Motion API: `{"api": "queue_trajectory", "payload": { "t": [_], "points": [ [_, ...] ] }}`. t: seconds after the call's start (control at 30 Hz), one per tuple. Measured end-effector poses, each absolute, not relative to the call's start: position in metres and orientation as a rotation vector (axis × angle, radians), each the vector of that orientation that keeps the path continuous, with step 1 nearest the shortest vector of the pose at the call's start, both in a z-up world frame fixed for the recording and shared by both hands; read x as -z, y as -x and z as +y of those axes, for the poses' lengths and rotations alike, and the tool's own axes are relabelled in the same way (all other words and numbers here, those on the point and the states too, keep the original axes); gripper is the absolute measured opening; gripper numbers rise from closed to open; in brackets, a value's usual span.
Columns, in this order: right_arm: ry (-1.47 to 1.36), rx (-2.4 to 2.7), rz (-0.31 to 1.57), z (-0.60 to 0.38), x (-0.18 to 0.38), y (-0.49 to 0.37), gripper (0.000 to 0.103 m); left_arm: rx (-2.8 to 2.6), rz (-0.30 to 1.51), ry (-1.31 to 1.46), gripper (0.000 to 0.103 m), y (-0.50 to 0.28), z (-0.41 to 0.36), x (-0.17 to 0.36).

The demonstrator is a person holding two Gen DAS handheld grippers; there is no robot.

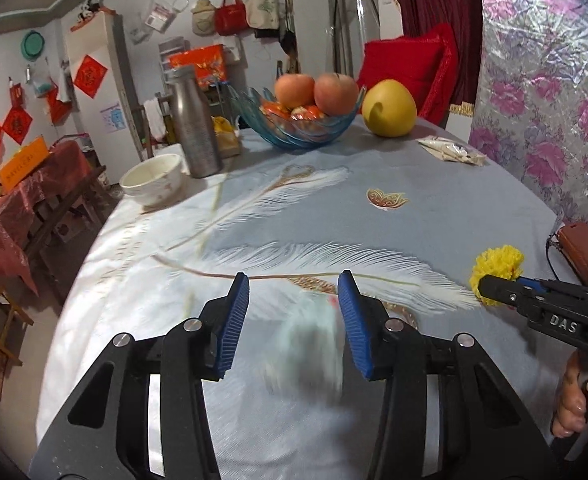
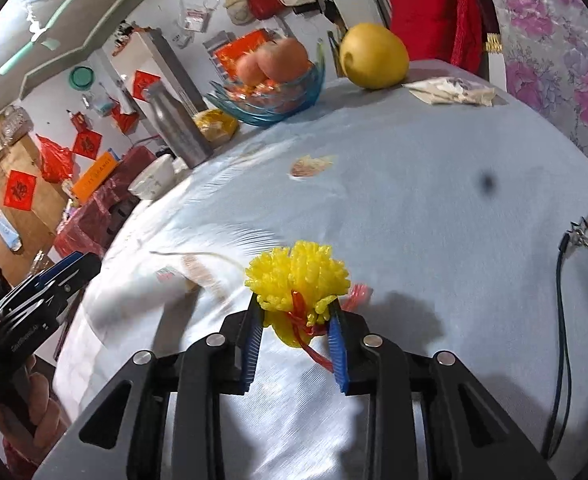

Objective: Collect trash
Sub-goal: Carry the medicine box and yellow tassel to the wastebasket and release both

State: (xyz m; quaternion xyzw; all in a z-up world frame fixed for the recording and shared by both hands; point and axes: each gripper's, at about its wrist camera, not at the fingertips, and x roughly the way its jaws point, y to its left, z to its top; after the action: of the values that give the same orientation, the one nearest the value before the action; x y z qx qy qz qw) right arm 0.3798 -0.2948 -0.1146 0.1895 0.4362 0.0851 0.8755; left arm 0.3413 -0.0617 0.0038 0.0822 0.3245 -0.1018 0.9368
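My right gripper (image 2: 296, 320) is closed around the yellow foam fruit net (image 2: 298, 276) just above the bench (image 2: 434, 220); my left gripper (image 1: 294, 292) gapes wide — a blurred pale scrap (image 1: 310, 344) lies straight ahead between its pads, nearest that hand

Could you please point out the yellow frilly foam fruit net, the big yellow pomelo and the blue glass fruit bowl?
yellow frilly foam fruit net (image 2: 298, 272): right wrist view, on its frilled top.
big yellow pomelo (image 1: 390, 109): left wrist view, on the middle of its rind.
blue glass fruit bowl (image 1: 294, 132): left wrist view, on its front wall.
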Motion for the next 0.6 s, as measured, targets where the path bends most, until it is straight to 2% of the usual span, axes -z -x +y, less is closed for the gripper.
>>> {"api": "queue_trajectory", "payload": {
  "t": [0.2, 0.27, 0.3, 0.33, 0.6],
  "points": [
    [-0.366, -0.225, 0.847, -0.281, 0.084, -0.346, 0.030, 0.211, 0.649, -0.158, 0.045, -0.320, -0.053, -0.013],
    [-0.358, -0.235, 0.839, -0.278, 0.079, -0.339, 0.030, 0.222, 0.671, -0.156, 0.053, -0.321, -0.052, -0.008],
    [-0.357, -0.239, 0.837, -0.278, 0.078, -0.337, 0.030, 0.224, 0.687, -0.155, 0.067, -0.322, -0.051, -0.004],
    [-0.357, -0.246, 0.837, -0.277, 0.077, -0.335, 0.030, 0.223, 0.700, -0.157, 0.075, -0.326, -0.051, 0.002],
    [-0.373, -0.272, 0.836, -0.280, 0.075, -0.326, 0.030, 0.193, 0.874, -0.182, 0.077, -0.363, -0.051, 0.062]
  ]
}}
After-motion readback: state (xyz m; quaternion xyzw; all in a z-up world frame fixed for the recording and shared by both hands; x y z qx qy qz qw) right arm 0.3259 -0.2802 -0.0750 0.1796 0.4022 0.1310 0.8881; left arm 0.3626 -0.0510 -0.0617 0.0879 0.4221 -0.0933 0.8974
